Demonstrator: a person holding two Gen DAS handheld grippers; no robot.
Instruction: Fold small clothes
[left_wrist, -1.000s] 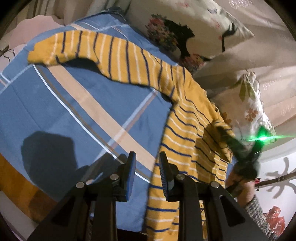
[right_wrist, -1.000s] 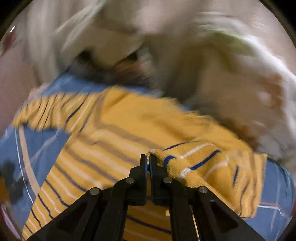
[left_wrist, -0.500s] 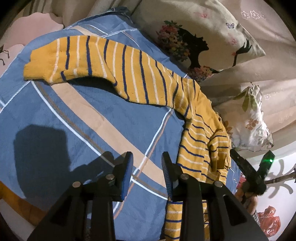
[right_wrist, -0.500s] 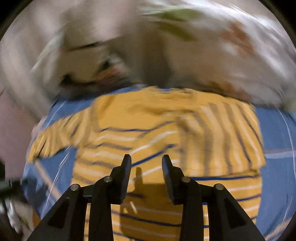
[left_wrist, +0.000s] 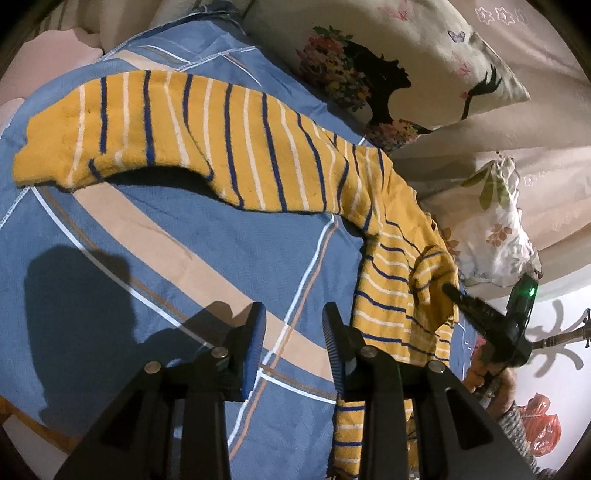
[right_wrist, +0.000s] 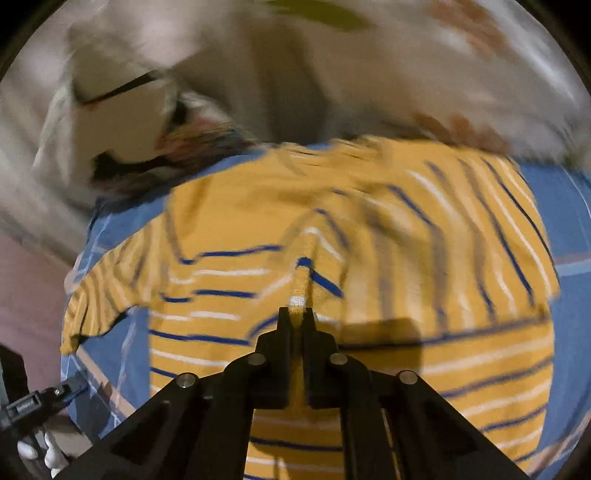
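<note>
One sweater (right_wrist: 369, 229) fold in right gripper (right_wrist: 296, 317)

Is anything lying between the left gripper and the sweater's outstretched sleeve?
Nothing visible does. Only bare blue checked bedsheet lies between the open left gripper and the outstretched sleeve of the yellow striped sweater; the pillows sit beyond it.

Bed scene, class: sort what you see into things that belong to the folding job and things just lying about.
Belongs to the job:
- yellow striped sweater
- right tool, shut on a pinch of the sweater after closing
- left tool, open over the blue checked sheet

Just lying about:
- silhouette-print pillow
- leaf-print pillow
- red bag
</note>
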